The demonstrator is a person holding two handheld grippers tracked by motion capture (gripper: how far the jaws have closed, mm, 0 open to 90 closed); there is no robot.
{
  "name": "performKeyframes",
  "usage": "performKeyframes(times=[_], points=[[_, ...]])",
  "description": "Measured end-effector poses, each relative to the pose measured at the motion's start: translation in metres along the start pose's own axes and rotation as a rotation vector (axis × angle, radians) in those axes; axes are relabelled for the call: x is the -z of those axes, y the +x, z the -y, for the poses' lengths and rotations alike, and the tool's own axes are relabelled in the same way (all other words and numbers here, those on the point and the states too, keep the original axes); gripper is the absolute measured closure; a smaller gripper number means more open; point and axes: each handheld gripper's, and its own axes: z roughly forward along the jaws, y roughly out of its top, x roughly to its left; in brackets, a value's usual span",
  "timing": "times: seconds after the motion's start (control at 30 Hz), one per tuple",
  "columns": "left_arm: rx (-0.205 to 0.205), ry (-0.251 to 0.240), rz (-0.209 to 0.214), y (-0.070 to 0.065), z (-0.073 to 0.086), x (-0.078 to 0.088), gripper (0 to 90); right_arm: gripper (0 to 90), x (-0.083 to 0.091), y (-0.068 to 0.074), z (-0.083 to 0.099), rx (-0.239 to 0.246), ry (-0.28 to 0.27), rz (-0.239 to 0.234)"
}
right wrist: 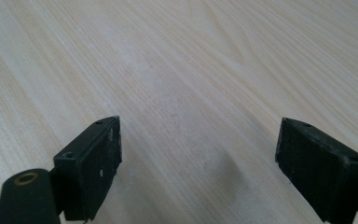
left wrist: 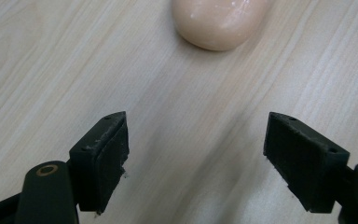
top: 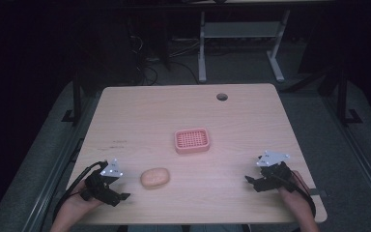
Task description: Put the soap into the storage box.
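I see a pale peach soap bar [top: 155, 178], glossy with small white highlights, at seven o'clock from a coral-pink soap dish [top: 192, 140] with a gridded top. My table [top: 140, 111] is light wood with fine streaked grain. Both sets of jaws are matte black.

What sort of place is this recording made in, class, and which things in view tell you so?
Probably a lab or workshop set up for recording, not a home. A bare wooden table with a cable hole stands on grey carpet, a white desk frame and loose cables lie behind it, and the surroundings are dark.
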Motion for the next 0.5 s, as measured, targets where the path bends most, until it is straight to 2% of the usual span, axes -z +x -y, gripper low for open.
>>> performKeyframes(times=[0.13,0.5], points=[[-0.018,0.015,-0.005,-0.001,-0.005,-0.001,21.7,13.8,0.000,0.000,0.000,-0.001,-0.001,0.000],[-0.046,0.011,-0.006,-0.003,-0.017,-0.001,21.6,13.8,0.000,0.000,0.001,-0.010,0.004,-0.003]])
